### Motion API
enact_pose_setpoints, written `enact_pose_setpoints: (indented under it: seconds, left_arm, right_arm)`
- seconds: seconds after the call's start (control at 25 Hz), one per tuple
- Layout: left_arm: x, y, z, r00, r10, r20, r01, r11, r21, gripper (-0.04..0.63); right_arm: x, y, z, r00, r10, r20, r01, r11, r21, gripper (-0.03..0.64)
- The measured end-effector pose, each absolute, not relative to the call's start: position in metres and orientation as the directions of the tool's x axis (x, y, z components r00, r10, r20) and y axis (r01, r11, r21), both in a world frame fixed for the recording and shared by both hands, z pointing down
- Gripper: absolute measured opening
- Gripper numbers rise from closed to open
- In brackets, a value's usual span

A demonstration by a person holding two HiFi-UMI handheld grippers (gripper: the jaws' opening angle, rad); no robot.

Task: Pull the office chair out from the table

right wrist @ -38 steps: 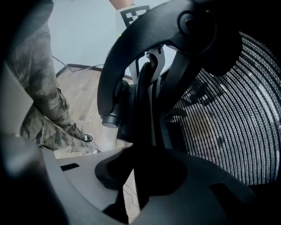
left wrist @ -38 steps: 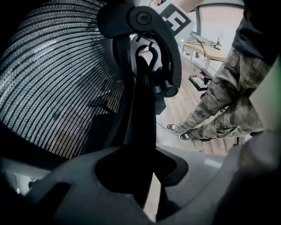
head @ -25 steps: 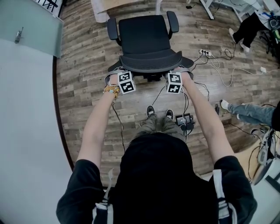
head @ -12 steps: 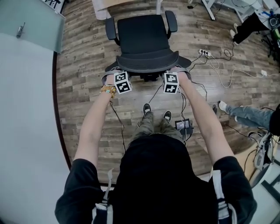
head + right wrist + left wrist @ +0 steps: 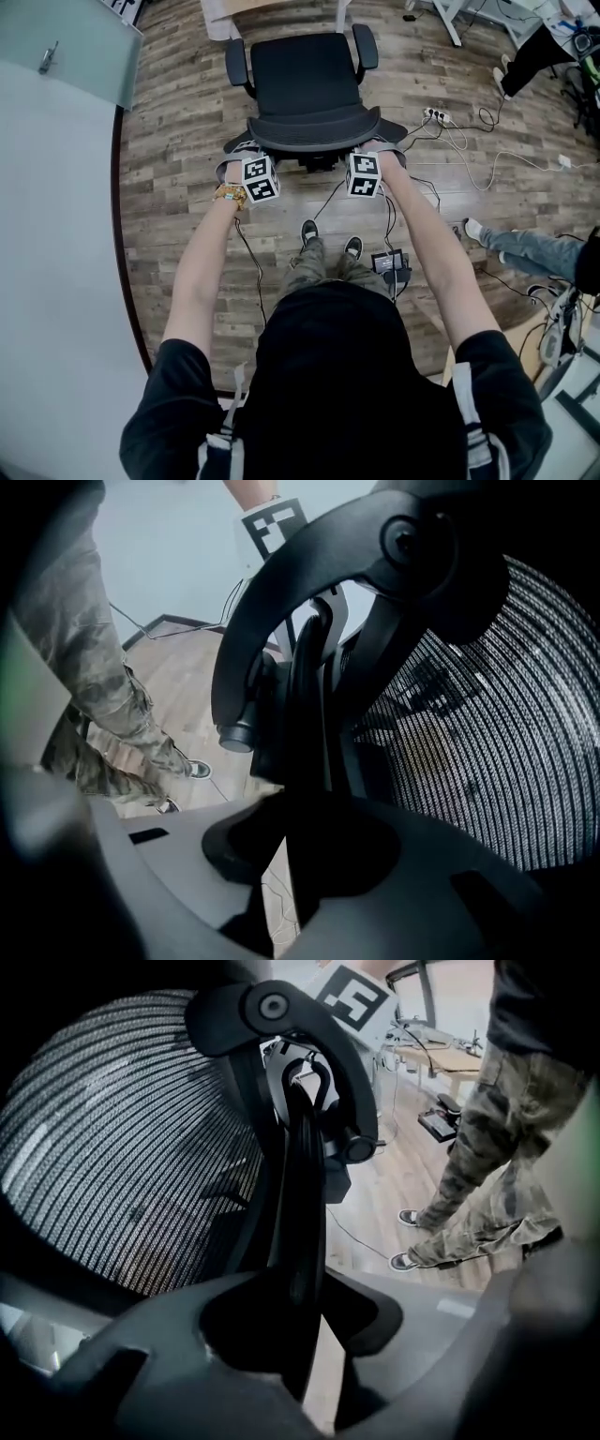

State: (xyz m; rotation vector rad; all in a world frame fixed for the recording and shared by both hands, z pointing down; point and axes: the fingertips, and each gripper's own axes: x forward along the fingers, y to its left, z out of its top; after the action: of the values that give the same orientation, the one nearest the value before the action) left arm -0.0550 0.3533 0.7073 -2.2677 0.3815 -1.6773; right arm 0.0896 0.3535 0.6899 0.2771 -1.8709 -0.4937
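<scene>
A black office chair (image 5: 305, 75) stands on the wood floor, its seat towards the pale table (image 5: 267, 7) at the top edge. Its mesh backrest (image 5: 314, 129) faces me. My left gripper (image 5: 244, 152) is shut on the backrest's left frame edge, and my right gripper (image 5: 382, 150) is shut on the right edge. In the left gripper view the black frame rim (image 5: 300, 1194) runs between the jaws of the left gripper (image 5: 300, 1335), beside the mesh (image 5: 122, 1147). The right gripper view shows the rim (image 5: 305, 714) held the same way in the right gripper (image 5: 309, 855).
A power strip with cables (image 5: 436, 114) lies right of the chair. A black box (image 5: 389, 262) sits by my feet. Another person's legs (image 5: 525, 246) reach in from the right. A glass panel (image 5: 66, 56) and a pale wall stand at the left.
Both grippers, still on the backrest, have shifted slightly left in the head view together with the chair. My feet have stepped.
</scene>
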Motion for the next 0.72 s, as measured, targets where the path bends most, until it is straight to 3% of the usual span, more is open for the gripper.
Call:
enact_pose_setpoints:
  seconds: [0.08, 0.28, 0.44, 0.72]
  left_arm:
    - [-0.056, 0.354, 0.707, 0.297, -0.395, 0.869, -0.022, -0.913, -0.408, 0.140]
    - [-0.046, 0.367, 0.701, 0.323, -0.399, 0.858, 0.035, -0.901, -0.433, 0.300]
    - [-0.018, 0.374, 0.646, 0.463, -0.504, 0.729, -0.091, -0.845, -0.526, 0.301]
    - [0.024, 0.411, 0.535, 0.643, -0.644, 0.415, -0.436, -0.753, -0.493, 0.238]
  right_arm:
    - [0.088, 0.351, 0.688, -0.351, -0.431, 0.831, 0.052, 0.878, 0.476, 0.086]
    - [0.096, 0.348, 0.679, -0.381, -0.465, 0.799, 0.033, 0.857, 0.515, 0.117]
    - [0.098, 0.351, 0.645, -0.454, -0.512, 0.730, -0.069, 0.836, 0.544, 0.153]
    - [0.094, 0.391, 0.536, -0.647, -0.598, 0.472, -0.335, 0.780, 0.529, 0.097]
